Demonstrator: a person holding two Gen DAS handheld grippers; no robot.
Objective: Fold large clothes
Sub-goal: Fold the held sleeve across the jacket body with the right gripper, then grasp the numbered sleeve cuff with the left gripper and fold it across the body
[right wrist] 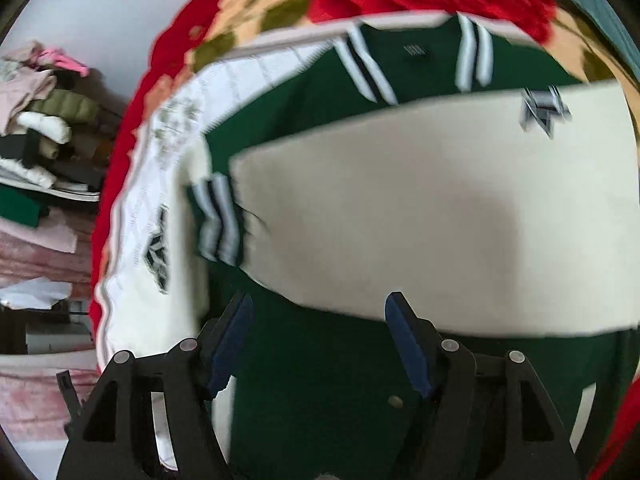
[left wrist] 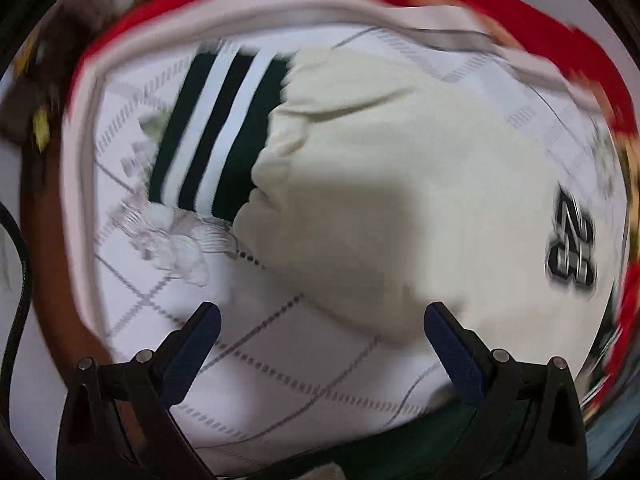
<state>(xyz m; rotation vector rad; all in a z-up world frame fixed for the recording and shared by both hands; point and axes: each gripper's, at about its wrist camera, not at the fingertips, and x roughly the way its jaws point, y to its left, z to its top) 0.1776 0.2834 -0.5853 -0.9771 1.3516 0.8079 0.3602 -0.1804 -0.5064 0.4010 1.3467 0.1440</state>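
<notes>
Here, green varsity jacket with cream sleeves (right wrist: 400,208) lies on white quilted bedspread (left wrist: 280,380), just ahead of both: left hand-held gripper (left wrist: 322,320) spread apart, empty; right hand-held gripper (right wrist: 320,312) likewise.

Both wrist cameras look down steeply and from close range along their open jaws at the bed. The left view faces the cream sleeve (left wrist: 380,184) over the white quilt (left wrist: 280,380). The right view faces the green varsity jacket (right wrist: 320,380), with the same sleeve crossing mid-frame; a clothes pile (right wrist: 44,128) sits at left.
</notes>
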